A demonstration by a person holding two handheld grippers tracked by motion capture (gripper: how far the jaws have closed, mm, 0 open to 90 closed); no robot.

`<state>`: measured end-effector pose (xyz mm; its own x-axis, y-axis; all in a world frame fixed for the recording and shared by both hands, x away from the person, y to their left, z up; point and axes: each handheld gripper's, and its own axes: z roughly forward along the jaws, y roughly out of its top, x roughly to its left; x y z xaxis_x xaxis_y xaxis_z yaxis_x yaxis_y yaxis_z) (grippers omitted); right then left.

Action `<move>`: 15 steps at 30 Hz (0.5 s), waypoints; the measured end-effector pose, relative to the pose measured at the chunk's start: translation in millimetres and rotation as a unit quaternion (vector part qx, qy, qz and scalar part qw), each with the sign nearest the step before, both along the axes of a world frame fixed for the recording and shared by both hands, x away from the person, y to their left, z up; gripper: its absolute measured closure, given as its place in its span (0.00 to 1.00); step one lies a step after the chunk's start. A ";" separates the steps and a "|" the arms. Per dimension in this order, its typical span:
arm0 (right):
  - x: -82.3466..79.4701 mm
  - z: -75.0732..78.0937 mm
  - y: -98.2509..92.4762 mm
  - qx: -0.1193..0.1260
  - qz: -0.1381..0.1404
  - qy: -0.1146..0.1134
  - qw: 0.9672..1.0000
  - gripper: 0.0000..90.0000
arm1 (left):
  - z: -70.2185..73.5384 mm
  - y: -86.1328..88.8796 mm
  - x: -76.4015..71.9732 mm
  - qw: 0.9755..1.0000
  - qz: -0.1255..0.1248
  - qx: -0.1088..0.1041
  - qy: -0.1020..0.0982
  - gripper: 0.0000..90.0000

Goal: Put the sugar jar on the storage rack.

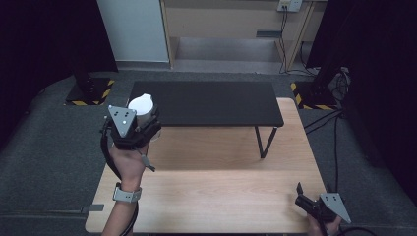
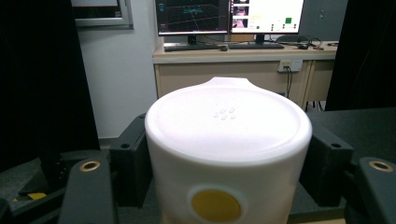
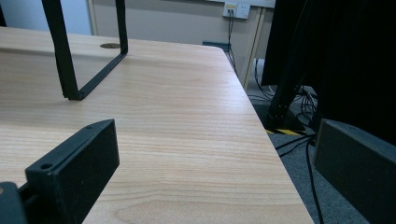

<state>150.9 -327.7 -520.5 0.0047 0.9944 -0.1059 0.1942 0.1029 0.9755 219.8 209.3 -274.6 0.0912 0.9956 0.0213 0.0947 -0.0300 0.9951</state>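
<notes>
A white round container point(image 1: 141, 106) with a flat lid and a yellow dot on its side point(image 2: 228, 154) is held between the jaws of my left gripper point(image 1: 142, 118). It hangs at the left end of the black raised shelf point(image 1: 206, 103), about level with the shelf's top. My left gripper point(image 2: 229, 158) is shut on the container, one black jaw on each side. My right gripper point(image 1: 301, 192) rests low at the wooden table's point(image 1: 216, 191) near right corner, jaws wide apart with nothing between them. In the right gripper view its jaws point(image 3: 215, 168) frame bare tabletop.
The shelf stands on thin black legs point(image 1: 263, 142) over the table's far half. A desk with monitors point(image 2: 229, 18) stands beyond. Black stands with yellow-striped bases point(image 1: 91, 91) flank the table, and cables point(image 1: 324, 118) run on the floor at right.
</notes>
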 end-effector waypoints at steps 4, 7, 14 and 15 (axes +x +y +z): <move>-0.1 -0.1 0.0 -0.001 0.000 0.000 1.000 0.01 | 3.9 -0.9 7.4 1.000 0.000 0.000 -0.002 0.33; -0.1 -0.2 0.1 -0.002 0.001 0.000 1.000 0.01 | 5.0 -1.4 13.1 1.000 -0.001 -0.002 -0.004 0.33; 0.2 -0.1 0.6 -0.007 0.003 0.001 1.000 0.01 | 5.2 -4.1 29.4 1.000 -0.004 -0.009 -0.002 0.33; 0.2 -0.1 0.6 -0.007 0.003 0.001 1.000 0.01 | 5.1 -4.8 32.1 1.000 -0.003 -0.009 -0.003 0.33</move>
